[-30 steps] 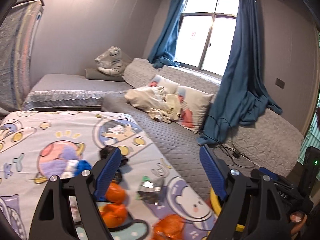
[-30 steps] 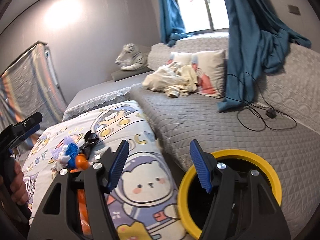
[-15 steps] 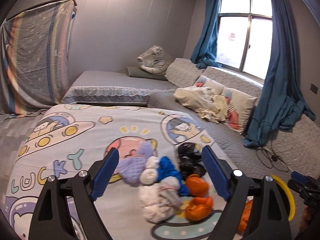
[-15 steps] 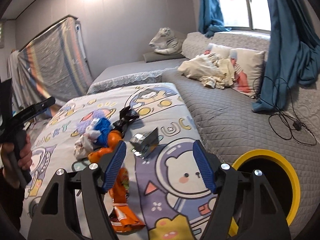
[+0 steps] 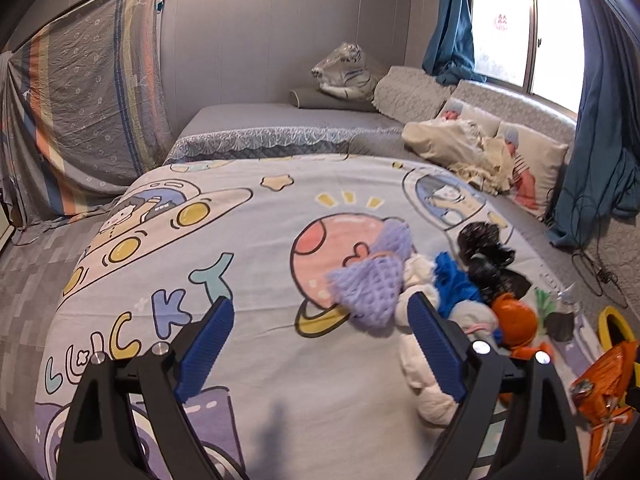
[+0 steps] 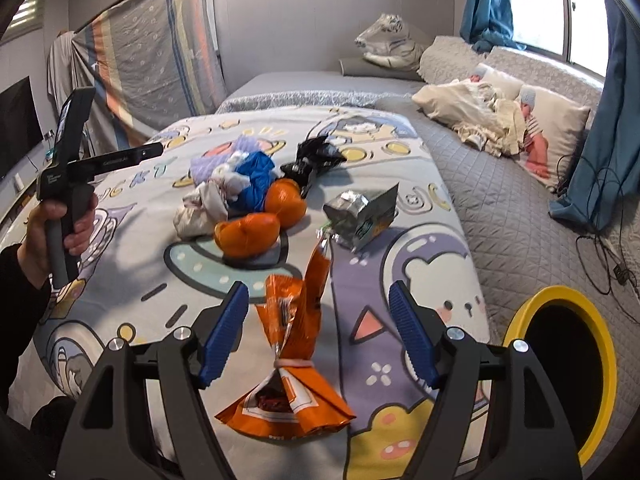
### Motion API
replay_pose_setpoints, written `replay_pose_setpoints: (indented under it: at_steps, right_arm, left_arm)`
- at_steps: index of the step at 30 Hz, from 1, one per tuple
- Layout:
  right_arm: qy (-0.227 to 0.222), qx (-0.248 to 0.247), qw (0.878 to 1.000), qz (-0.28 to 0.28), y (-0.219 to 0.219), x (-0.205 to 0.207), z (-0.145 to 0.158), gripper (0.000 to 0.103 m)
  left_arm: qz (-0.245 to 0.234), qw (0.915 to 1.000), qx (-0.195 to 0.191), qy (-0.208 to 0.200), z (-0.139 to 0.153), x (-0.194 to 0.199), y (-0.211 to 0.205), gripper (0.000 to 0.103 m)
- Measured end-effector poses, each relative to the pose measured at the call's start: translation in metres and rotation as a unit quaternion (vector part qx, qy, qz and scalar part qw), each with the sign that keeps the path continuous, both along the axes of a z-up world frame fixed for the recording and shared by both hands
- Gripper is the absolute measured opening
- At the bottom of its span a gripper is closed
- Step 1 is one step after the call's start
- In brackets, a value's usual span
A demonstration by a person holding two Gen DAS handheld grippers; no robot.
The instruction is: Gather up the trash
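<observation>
Two open grippers over the trash on the cartoon sheet [image 5: 248, 248]

Left wrist view: the left gripper [image 5: 320, 344] tilts down at the sheet, its jaws have just been opening wide, nothing between them; the trash pile [image 5: 452, 292] lies just right of it. Right wrist view: the right gripper [image 6: 318, 336] tilts down, jaws just opening, around the orange wrapper [image 6: 294, 344] but not pressing it; the yellow-rimmed bin [image 6: 600, 328] is right of the sheet, and a hand [image 6: 48, 228] holds the left gripper's handle upright.
</observation>
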State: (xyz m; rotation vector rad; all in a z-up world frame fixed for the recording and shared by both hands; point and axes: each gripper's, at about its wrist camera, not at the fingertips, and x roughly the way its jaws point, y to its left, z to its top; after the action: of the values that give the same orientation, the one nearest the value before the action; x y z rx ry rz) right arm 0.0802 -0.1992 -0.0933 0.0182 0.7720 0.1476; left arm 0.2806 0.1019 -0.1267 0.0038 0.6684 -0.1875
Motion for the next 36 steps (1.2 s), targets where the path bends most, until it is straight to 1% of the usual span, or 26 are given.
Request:
replay_pose_setpoints:
  at_steps: [8,12,16,20,22,24,26,27,29,35,36]
  right_arm:
    - [0.031,0.001,1.000,0.008,0.003,0.011,-0.017,0.069]
    - [0.041,0.003,0.999,0.005,0.002,0.018,-0.023,0.069]
    - [0.056,0.003,0.998,0.006,0.000,0.025,-0.031,0.069]
    - [0.067,0.006,0.998,0.008,0.000,0.034,-0.037,0.066]
    - [0.073,0.003,0.997,0.009,0.001,0.038,-0.041,0.061]
    - [0.080,0.006,0.997,0.010,0.001,0.041,-0.045,0.058]
    - [0.087,0.007,0.996,0.014,0.003,0.044,-0.048,0.054]
    - [0.089,0.006,0.996,0.015,0.003,0.046,-0.049,0.053]
    - [0.090,0.005,0.996,0.016,0.005,0.047,-0.051,0.049]
    - [0.094,0.013,0.995,0.015,0.003,0.050,-0.056,0.043]
    - [0.092,0.011,0.996,0.014,0.002,0.050,-0.056,0.042]
  left_arm:
    - [-0.021,0.9991,0.009,0.037,-0.018,0.035,-0.011,0.085]
    - [-0.023,0.9982,0.030,0.047,-0.027,0.050,-0.019,0.085]
    - [-0.033,0.9971,0.034,0.060,-0.033,0.064,-0.025,0.085]
    - [-0.031,0.9957,0.048,0.073,-0.041,0.079,-0.030,0.085]
    - [-0.032,0.9947,0.050,0.084,-0.047,0.086,-0.031,0.085]
    - [-0.036,0.9939,0.048,0.092,-0.049,0.092,-0.034,0.084]
    - [-0.041,0.9934,0.051,0.095,-0.050,0.096,-0.037,0.082]
    - [-0.045,0.9930,0.051,0.096,-0.051,0.099,-0.038,0.079]
    - [-0.049,0.9922,0.051,0.102,-0.052,0.103,-0.042,0.074]
    - [-0.072,0.9897,0.054,0.111,-0.053,0.107,-0.059,0.060]
    - [-0.075,0.9893,0.056,0.112,-0.052,0.107,-0.062,0.055]
